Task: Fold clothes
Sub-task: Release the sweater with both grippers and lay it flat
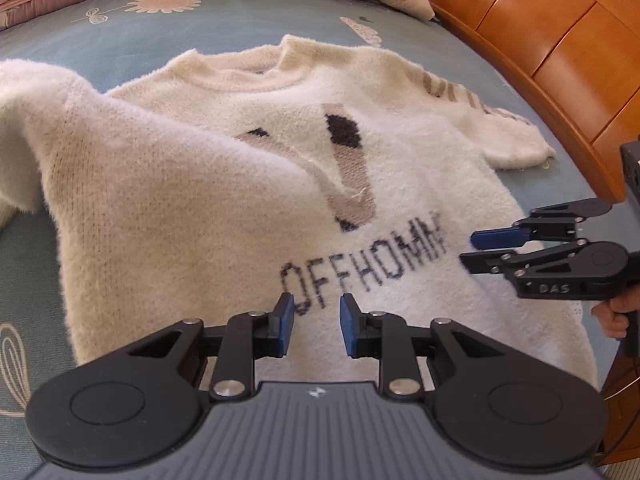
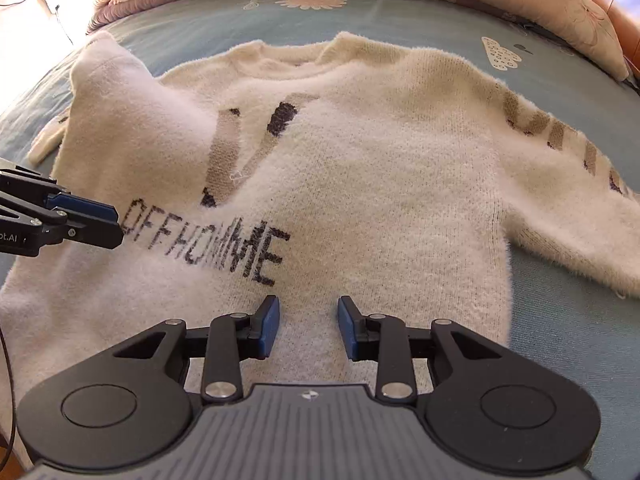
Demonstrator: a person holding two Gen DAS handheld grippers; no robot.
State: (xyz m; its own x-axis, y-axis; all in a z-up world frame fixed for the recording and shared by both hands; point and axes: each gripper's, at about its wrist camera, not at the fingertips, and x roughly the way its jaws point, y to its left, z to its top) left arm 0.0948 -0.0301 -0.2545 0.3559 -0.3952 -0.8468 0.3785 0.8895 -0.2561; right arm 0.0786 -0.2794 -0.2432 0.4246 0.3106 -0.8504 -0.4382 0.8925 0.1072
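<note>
Left wrist view: cream sweater (image 1: 400, 184) lies flat on the bed (image 1: 200, 28), one side folded over its middle. Left gripper (image 1: 317, 326) and right gripper (image 2: 307, 327) hover above, both parted, empty.

Left gripper (image 1: 317, 326): jaws parted, a narrow gap between the blue pads (image 1: 286, 322), nothing between them; pointed steeply downward. Right gripper (image 2: 308, 326): jaws parted slightly wider, nothing between the pads (image 2: 269, 325); likewise pitched steeply downward. In the left wrist view, right gripper (image 1: 472, 250) seen side-on at the right edge, fingers stacked one above the other, handle gripped by a hand (image 1: 612, 316). Both grippers side by side, apart.
</note>
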